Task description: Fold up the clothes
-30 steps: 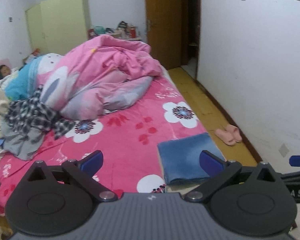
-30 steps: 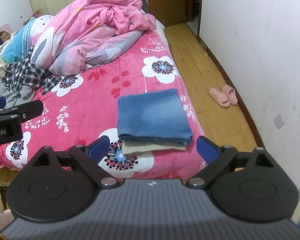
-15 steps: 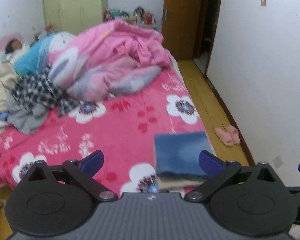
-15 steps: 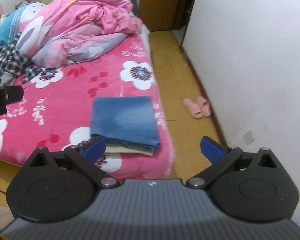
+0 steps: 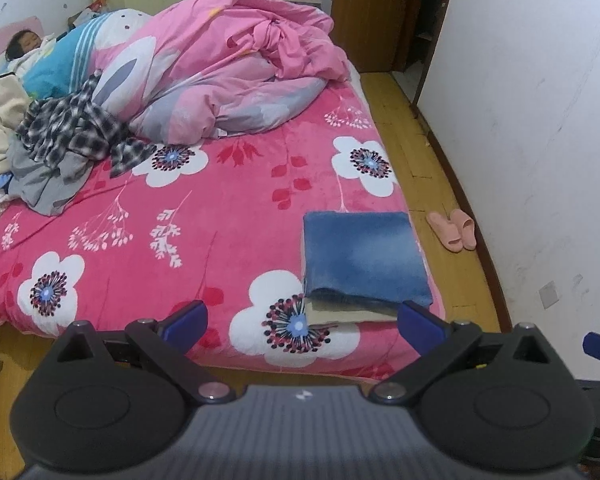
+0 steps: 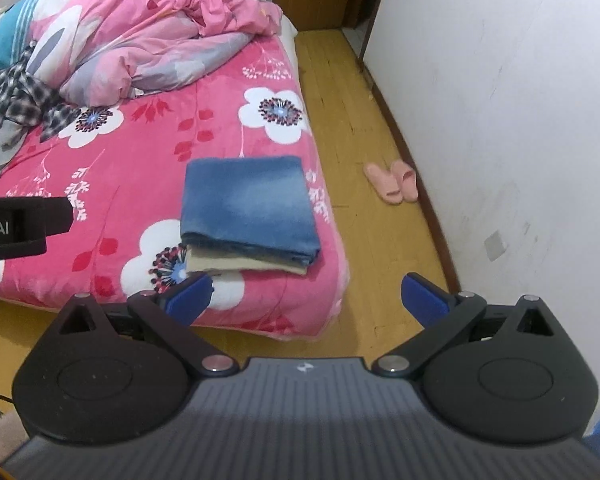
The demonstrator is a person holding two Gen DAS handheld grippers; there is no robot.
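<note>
Left hand-held gripper (image 5: 302, 322): its jaws stand wide apart and nothing is in them. It hangs in the air off the near edge of the bed.
Right hand-held gripper (image 6: 306, 298): wide apart too, with nothing in it. It hangs just off the near corner of the bed.
Done pile: the folded blue jeans (image 6: 248, 208) lie flat on a folded tan piece (image 6: 236, 265), at the near right corner of the bed (image 5: 228, 216).
Clothes left to fold: a checked shirt (image 5: 68, 128) and a gray piece (image 5: 44, 180) lie in a messy heap at the far left of the bed. A cream piece (image 5: 0, 120) lies beside them.
Step now: I think the pile is finished and the next piece must be fetched.
How to do it well: reach across to the heap and pinch only the top piece, at an edge or collar. Lift it slowly so the others do not come along. Lay it on the bare pink part in the middle, away from the done pile.
Watch out: someone is lying by the pink quilt (image 5: 236, 60), so keep well away from them.
</note>
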